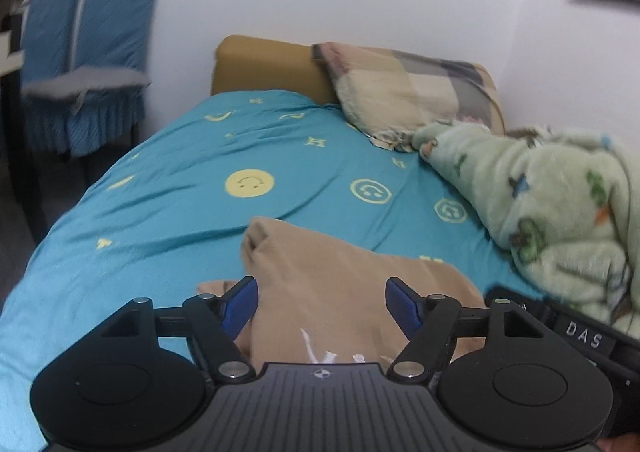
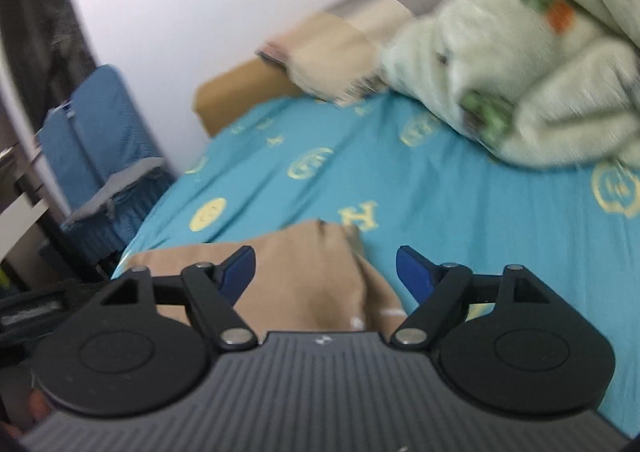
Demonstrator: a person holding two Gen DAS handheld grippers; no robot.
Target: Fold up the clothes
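A tan garment (image 1: pixel 336 284) with white print near its near edge lies crumpled on the teal bed sheet (image 1: pixel 168 204). My left gripper (image 1: pixel 322 304) is open, its blue-tipped fingers (image 1: pixel 240 304) standing either side of the garment just above it. In the right wrist view the same garment (image 2: pixel 304 276) lies under my right gripper (image 2: pixel 326 276), which is also open and holds nothing. The right gripper's body shows at the left view's right edge (image 1: pixel 580 332). The right view is motion-blurred.
A pale green fleece blanket (image 1: pixel 552 204) is piled on the bed's right side. A plaid pillow (image 1: pixel 412 92) leans on the mustard headboard (image 1: pixel 264 64). A blue-covered chair (image 1: pixel 88 52) stands left of the bed. The teal sheet also shows in the right view (image 2: pixel 460 212).
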